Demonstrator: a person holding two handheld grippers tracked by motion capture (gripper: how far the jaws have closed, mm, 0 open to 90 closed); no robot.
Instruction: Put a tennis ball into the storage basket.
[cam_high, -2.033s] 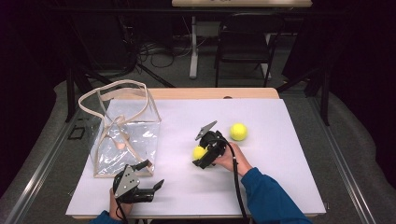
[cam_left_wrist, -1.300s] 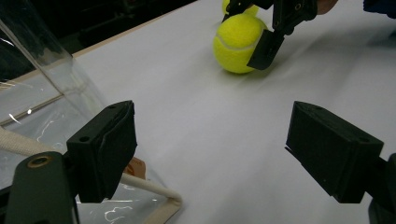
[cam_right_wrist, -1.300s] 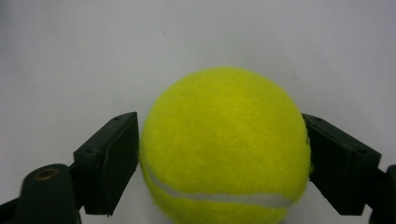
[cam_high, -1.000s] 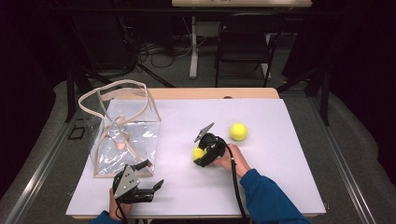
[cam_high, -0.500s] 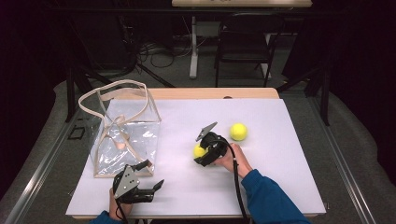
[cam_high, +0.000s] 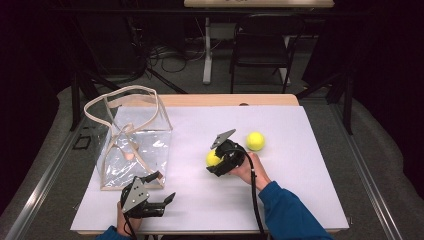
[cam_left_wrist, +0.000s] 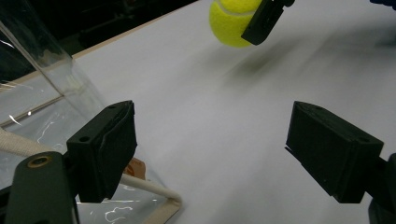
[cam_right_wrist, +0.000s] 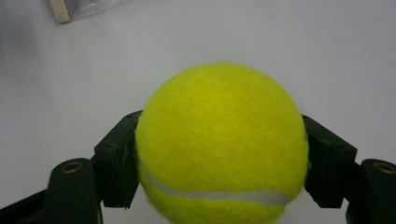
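My right gripper (cam_high: 216, 162) is shut on a yellow tennis ball (cam_high: 212, 158) at the middle of the white table sheet (cam_high: 300, 200). In the right gripper view the ball (cam_right_wrist: 222, 144) sits squeezed between both black pads. A second tennis ball (cam_high: 255, 141) lies loose just right of it and a little farther back. My left gripper (cam_high: 162, 202) stands open near the front edge, by the front corner of a clear plastic bag (cam_high: 132, 145) with beige straps. In the left gripper view the held ball (cam_left_wrist: 231, 21) shows ahead, with a soft shadow on the sheet under it.
The bag stands upright at the left of the sheet, and its front corner (cam_left_wrist: 46, 102) is close to my left gripper's left jaw. A wooden table edge (cam_high: 225, 100) runs along the back. Chairs and cables stand on the floor beyond.
The right gripper and its ball have barely shifted. The left gripper has stayed in place.
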